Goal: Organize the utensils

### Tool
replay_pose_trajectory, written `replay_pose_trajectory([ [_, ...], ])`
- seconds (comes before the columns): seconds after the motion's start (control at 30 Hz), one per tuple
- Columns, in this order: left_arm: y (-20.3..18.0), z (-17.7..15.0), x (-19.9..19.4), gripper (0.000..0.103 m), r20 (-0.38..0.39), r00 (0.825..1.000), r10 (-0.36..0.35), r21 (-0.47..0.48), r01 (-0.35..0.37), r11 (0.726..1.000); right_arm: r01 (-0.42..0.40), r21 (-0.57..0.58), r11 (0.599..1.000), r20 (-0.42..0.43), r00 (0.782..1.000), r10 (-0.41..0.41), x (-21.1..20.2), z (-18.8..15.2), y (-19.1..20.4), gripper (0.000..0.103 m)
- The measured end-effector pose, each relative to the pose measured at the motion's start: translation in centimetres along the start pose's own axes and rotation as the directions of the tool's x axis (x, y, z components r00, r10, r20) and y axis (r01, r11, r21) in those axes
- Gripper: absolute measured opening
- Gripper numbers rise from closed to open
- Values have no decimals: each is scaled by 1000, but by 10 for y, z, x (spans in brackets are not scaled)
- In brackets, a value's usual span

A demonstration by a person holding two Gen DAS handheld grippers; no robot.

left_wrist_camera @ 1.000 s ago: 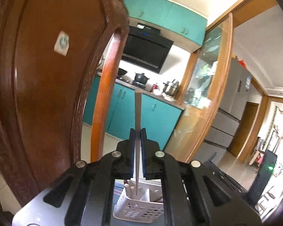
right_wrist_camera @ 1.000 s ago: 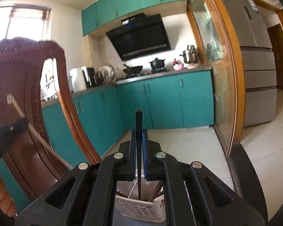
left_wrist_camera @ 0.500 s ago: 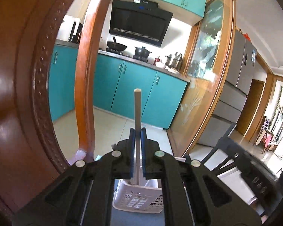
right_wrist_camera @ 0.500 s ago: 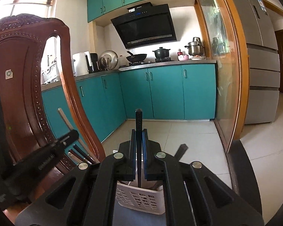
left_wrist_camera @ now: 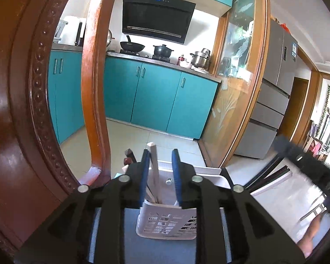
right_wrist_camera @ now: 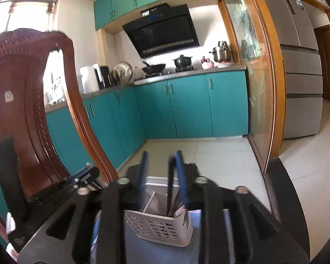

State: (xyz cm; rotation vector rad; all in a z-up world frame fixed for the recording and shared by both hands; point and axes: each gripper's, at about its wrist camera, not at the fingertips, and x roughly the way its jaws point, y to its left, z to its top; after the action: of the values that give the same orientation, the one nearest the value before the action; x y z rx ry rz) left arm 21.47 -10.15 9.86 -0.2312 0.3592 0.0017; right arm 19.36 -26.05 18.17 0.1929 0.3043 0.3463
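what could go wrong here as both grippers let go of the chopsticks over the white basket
1. The left gripper is opening and the pale chopstick leans on its left pad; it may drag out as the hand withdraws.
2. The dark chopstick leans on the opening right gripper's right pad, so it may tip.
3. Both grippers crowd the light white basket; a nudge could topple it.

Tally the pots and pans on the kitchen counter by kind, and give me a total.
Black wok: 1
Black lidded pot: 1
Steel pot: 1
Total: 3
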Motion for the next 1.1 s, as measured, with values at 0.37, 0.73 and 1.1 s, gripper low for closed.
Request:
replay_pose_trajectory([
  [0.37,17,-38,-62,64,13,1000,-17,82,16,996,21,-90,996,211,977,-1,-91,-15,12,95],
  [0.73,38,-89,-148,97,53,995,85,132,-92,987,189,-116,975,10,982,-189,-137,-125,10,100],
  [1.1,48,-99,-199,99,103,991,80,105,-91,990,224,-159,961,-50,971,-234,-154,-130,42,100],
])
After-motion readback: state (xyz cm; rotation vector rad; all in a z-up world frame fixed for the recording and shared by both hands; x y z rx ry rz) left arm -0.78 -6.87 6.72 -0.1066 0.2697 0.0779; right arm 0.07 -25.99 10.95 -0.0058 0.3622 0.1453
